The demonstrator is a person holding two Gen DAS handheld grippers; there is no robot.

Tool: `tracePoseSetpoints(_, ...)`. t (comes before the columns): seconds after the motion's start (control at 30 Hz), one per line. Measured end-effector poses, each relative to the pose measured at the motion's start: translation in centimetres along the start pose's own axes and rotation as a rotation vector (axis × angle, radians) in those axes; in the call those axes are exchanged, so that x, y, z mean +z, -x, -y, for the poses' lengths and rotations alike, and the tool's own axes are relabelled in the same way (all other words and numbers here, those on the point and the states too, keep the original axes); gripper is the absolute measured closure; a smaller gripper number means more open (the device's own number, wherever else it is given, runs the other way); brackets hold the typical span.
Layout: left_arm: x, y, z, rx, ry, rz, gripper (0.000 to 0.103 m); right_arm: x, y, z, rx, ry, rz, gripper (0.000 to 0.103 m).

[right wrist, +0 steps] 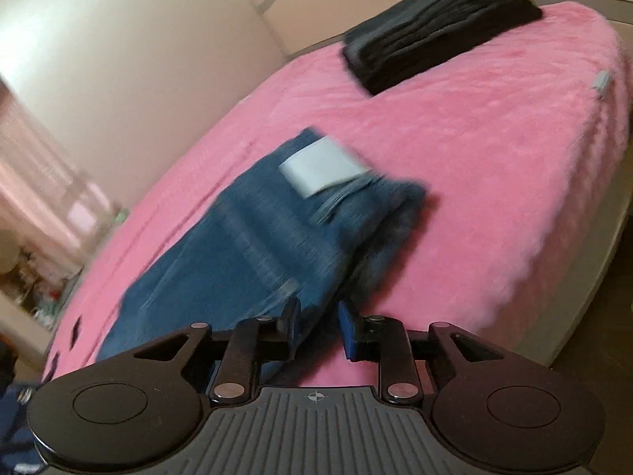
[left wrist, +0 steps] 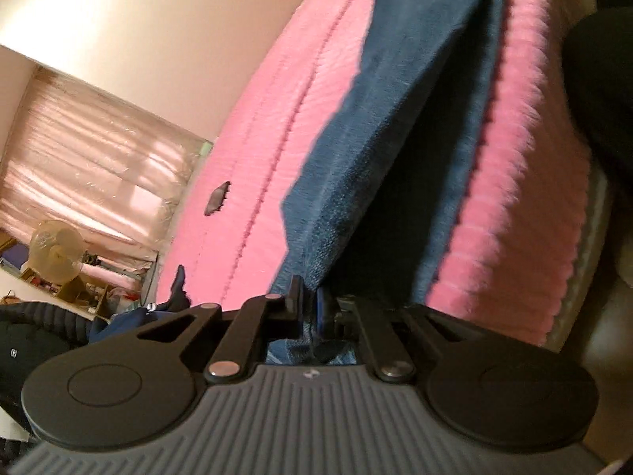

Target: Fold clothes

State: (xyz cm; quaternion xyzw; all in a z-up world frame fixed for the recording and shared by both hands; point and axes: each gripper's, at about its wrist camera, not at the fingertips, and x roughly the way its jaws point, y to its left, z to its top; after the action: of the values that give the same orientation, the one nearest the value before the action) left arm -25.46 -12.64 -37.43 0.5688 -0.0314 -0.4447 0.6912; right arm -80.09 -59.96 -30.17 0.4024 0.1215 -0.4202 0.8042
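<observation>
Left hand-held gripper (left wrist: 310,308) pinches jeans (left wrist: 356,166).

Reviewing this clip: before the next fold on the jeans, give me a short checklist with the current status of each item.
1. Left tongs clamped on the jeans: ok, denim pinched between the closed fingers.
2. Right tongs gripping the jeans: not ok, fingers apart with the denim edge lying between them.
3. Jeans lying flat on the pink blanket: not ok, one end is bunched.
4. Dark folded stack clear of the working area: ok, it sits apart at the far end.
5. Bare blanket beside the jeans for folding: ok.
6. Leg seams aligned: cannot tell, both views are blurred.
</observation>
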Motion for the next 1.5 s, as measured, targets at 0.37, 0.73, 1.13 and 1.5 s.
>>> tracePoseSetpoints(0.37,-1.9,0.0,3.6,0.077,-0.208,0.022,0.096,-8.6,0.1,-13.9,0.238,0.452,-0.134,0.031)
tracePoseSetpoints(0.73,-3.3,2.4,0.4,0.079,0.042,-0.042,0.09,-14.4,-3.6,-22.3,0.376,0.68,-0.275,0.03)
tracePoseSetpoints(1.13,-3.8,-2.6,-7.1,-0.261,0.348,-0.083,0.095,-16.3,-4.1,-26.1,0.418,0.713,-0.293,0.02)
tracePoseSetpoints(1.5,-1.3,3.9,-5.4,0.156,0.06,-0.023,0.1,-16.4,-4.5,-24.7,0.365,0.675,-0.277,0.02)
